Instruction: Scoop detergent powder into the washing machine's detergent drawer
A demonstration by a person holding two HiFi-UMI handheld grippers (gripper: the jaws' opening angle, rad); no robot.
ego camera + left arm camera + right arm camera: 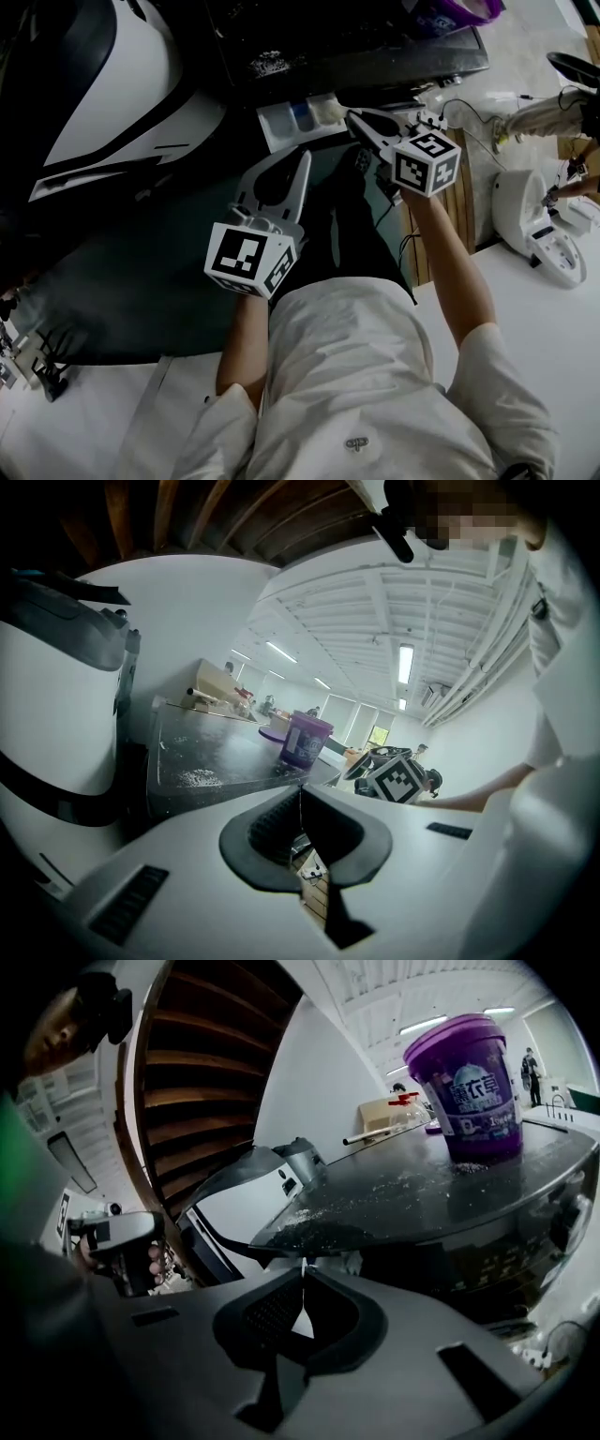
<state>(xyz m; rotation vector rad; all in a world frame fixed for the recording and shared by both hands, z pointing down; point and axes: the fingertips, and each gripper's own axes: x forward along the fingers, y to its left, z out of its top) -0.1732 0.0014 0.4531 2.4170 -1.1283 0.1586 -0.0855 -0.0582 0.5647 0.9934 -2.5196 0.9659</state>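
Washing machine [356,52] at 12 o'clock in the head view has its detergent drawer [295,117] open, purple detergent tub [464,1082] on top at 1 o'clock, and left gripper [302,161] and right gripper [356,119] beside the drawer, jaws closed on nothing: scooping seems unstarted, and the next move calls for a reach to the tub.

A: Counted in front of the washing machine [422,1194]?
B: Two: left hand-held gripper [304,157], right hand-held gripper [352,115].
A: On top of it?
B: One purple tub [466,1091].
A: Pulled out of its front?
B: One detergent drawer [300,117].

Head cam steeply down; gripper views share purple tub [464,1087].
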